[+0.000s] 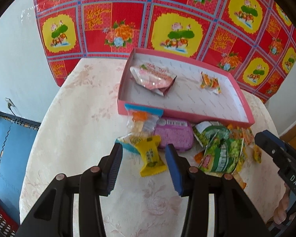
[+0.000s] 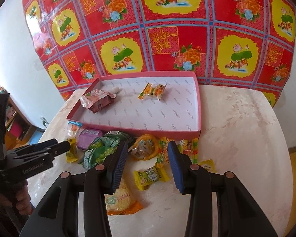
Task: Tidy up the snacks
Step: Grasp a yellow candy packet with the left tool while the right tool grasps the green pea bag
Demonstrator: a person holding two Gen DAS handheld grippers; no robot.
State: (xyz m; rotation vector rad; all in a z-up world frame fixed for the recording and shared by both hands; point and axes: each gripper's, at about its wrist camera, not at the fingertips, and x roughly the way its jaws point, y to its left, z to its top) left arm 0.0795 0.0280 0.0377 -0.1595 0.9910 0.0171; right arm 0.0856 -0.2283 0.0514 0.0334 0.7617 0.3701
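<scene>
I hold both grippers' fingers released, left gripper (image 1: 143,164) straddling the yellow snack (image 1: 151,158), right gripper (image 2: 148,163) above the yellow-green packet (image 2: 151,175), ready for boxing in the pink box (image 1: 187,114).

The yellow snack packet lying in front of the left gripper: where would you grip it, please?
Probably across the narrow waist of the yellow snack packet, from above. It lies flat on the table with flared ends, and the left gripper has its jaws open on either side.

My pink box (image 2: 128,127) has a white printed lining; the cloth (image 2: 167,29) is red with yellow floral squares; the worktop (image 2: 236,128) is cream, faintly flowered.
</scene>
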